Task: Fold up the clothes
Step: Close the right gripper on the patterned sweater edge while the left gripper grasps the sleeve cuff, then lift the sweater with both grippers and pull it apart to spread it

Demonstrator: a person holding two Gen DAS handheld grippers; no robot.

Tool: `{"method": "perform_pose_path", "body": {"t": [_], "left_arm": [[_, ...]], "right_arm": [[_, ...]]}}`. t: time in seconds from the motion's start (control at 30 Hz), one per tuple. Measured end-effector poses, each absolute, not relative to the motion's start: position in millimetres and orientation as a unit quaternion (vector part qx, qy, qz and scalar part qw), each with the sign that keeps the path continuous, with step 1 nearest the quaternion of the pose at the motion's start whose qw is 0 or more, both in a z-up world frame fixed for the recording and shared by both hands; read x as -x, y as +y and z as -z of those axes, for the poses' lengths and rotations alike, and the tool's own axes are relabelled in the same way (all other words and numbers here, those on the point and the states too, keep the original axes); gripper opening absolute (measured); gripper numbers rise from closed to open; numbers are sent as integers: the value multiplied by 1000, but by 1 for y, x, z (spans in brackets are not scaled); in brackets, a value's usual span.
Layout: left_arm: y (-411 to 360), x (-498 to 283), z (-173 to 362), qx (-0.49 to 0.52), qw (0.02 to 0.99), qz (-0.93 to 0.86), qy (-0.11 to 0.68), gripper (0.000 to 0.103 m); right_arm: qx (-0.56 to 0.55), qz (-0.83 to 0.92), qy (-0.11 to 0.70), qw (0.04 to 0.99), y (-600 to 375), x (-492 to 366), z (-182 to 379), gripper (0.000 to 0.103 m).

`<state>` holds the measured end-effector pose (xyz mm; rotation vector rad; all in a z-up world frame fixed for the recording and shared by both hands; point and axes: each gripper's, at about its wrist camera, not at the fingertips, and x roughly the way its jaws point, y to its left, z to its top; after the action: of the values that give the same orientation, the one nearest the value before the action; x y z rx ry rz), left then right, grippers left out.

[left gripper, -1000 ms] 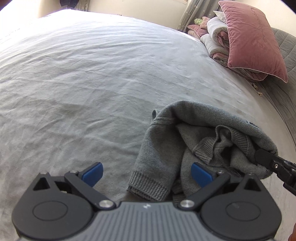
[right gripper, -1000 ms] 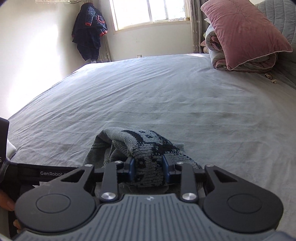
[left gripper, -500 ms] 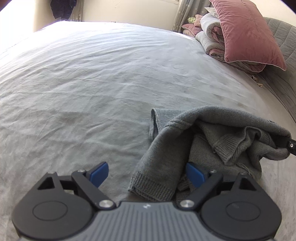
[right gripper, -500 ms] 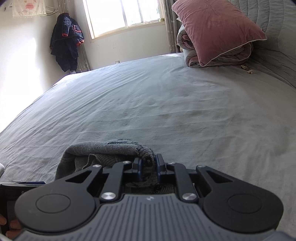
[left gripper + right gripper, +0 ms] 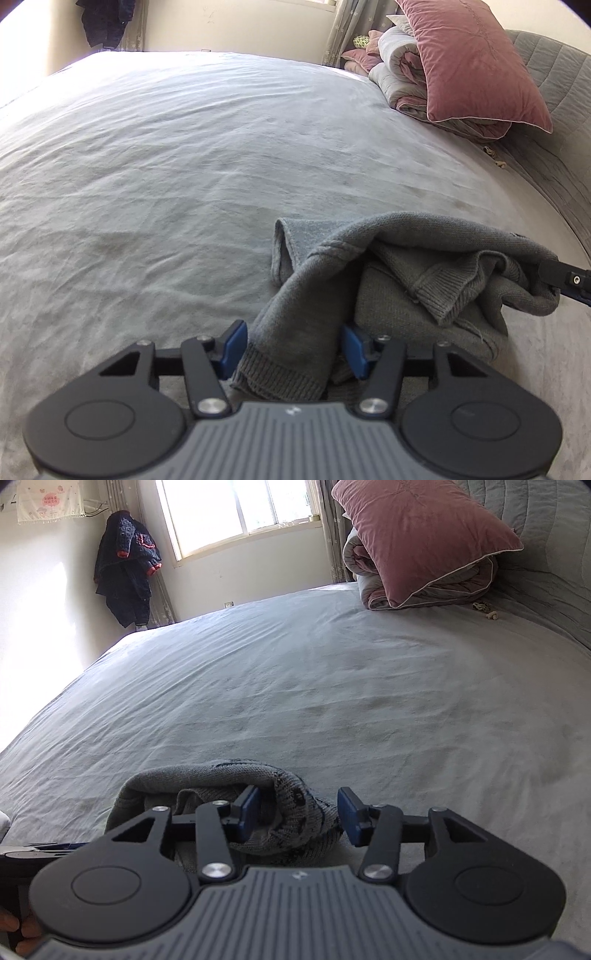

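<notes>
- Two claws straddle a bunched grey sweater (image 5: 406,280) on the bed (image 5: 184,166), both spread, neither gripping.
- Left claw (image 5: 291,349) brackets the ribbed cuff; closing may catch only part of it, or sheet too.
- Right claw (image 5: 299,814) sits around a patterned fold; pinching several layers would likely drag the whole heap rather than spread it.

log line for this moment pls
task: fold clothes | left gripper: open around sleeve cuff | right gripper: open | grey sweater: bunched on bed
</notes>
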<state>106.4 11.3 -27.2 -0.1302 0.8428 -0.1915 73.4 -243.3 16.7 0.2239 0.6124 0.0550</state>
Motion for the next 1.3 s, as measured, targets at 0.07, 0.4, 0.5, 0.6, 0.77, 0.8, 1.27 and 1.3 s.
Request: {"method": "perform_pose_path", "body": {"t": [0.07, 0.4, 0.5, 0.6, 0.77, 0.8, 1.27, 1.3], "left_arm": [[13, -107, 26, 67, 908, 88, 405, 56], [27, -115, 23, 80, 919, 56, 381, 56], [24, -117, 28, 72, 920, 53, 382, 56], [21, -118, 32, 65, 918, 52, 387, 56], [16, -120, 38, 55, 916, 49, 394, 56], [15, -120, 40, 53, 916, 48, 395, 56], [9, -120, 44, 38, 915, 36, 400, 56], [9, -120, 44, 34, 915, 33, 400, 56]], "right_arm": [[-110, -37, 301, 947, -240, -71, -19, 54], [-104, -94, 327, 935, -212, -59, -20, 54], [-110, -112, 345, 925, -202, -59, -14, 54], [-113, -124, 368, 915, -193, -62, -2, 54], [-104, -114, 394, 906, -181, -71, 15, 54], [-105, -110, 397, 905, -181, -73, 17, 54], [-105, -89, 396, 908, -169, -82, 26, 67], [-104, -88, 396, 908, -169, -83, 27, 67]]}}
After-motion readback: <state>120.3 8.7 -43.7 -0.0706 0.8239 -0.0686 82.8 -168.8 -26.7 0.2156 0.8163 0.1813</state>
